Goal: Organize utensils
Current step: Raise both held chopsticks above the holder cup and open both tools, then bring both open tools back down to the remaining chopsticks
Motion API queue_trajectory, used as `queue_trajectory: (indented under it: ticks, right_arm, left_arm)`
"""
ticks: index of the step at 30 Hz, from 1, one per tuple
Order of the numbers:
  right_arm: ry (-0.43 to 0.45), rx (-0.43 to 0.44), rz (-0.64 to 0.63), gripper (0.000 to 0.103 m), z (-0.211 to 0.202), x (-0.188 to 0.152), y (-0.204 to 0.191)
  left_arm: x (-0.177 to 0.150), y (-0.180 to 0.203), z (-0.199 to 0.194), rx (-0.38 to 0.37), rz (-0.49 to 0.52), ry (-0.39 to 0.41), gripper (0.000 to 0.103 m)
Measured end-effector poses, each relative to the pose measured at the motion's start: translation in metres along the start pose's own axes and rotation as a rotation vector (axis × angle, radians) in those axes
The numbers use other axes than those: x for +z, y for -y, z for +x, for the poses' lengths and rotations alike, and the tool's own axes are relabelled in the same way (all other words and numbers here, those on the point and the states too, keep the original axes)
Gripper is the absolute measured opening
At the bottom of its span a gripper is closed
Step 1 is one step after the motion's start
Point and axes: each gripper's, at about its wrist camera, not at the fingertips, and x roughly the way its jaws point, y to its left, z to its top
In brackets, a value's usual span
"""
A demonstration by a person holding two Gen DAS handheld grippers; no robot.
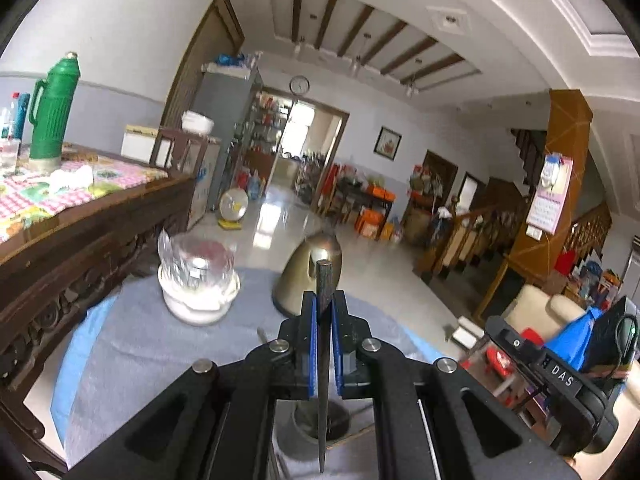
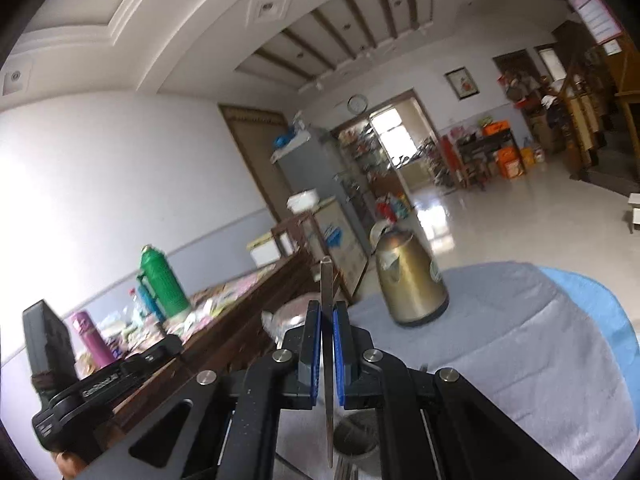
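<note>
My left gripper [image 1: 324, 300] is shut on a dark utensil handle [image 1: 323, 280] held upright, its lower end hanging over a grey round holder [image 1: 316, 426] on the table. My right gripper [image 2: 326, 310] is shut on a thin metal utensil handle [image 2: 326, 280], also upright, above a grey round holder [image 2: 356, 434] with fork tines [image 2: 346, 470] showing beside it. The working ends of both utensils are hidden. The right gripper [image 1: 560, 376] shows in the left wrist view, the left gripper [image 2: 100, 376] in the right wrist view.
A gold kettle [image 1: 310, 276] [image 2: 410, 278] and a clear-topped white jar [image 1: 198, 280] stand on the round grey-clothed table [image 1: 160, 344]. A dark wooden table [image 1: 88, 220] with a green thermos [image 1: 54, 110] stands to the left.
</note>
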Motion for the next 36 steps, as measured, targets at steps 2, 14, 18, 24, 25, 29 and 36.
queue_trajectory:
  ticks: [2, 14, 18, 24, 25, 29, 36]
  right_arm:
    - [0.031, -0.021, -0.006, 0.006, 0.001, 0.002, -0.001]
    - [-0.034, -0.107, -0.102, 0.006, 0.034, -0.027, -0.002]
    - [-0.08, -0.117, -0.113, 0.006, 0.04, -0.036, 0.0]
    - [-0.141, -0.119, -0.1, 0.007, 0.045, -0.046, 0.004]
    - [-0.151, -0.117, -0.1, 0.008, 0.045, -0.047, 0.005]
    - [-0.176, -0.121, -0.065, 0.009, 0.041, -0.047, 0.011]
    - [-0.17, -0.113, 0.005, 0.021, 0.018, -0.045, 0.025]
  left_arm:
    - [0.006, 0.001, 0.001, 0.006, -0.002, 0.046, 0.007]
    - [-0.02, -0.006, 0.047, 0.093, -0.006, 0.099, 0.007]
    - [-0.035, -0.009, 0.061, 0.097, -0.01, 0.04, 0.007]
    - [-0.045, -0.008, 0.06, 0.098, -0.003, -0.011, 0.007]
    - [-0.047, -0.008, 0.059, 0.097, -0.002, -0.015, 0.007]
    - [-0.053, -0.01, 0.056, 0.088, 0.004, -0.065, 0.029]
    - [-0.068, -0.015, 0.03, 0.1, 0.0, -0.087, 0.048]
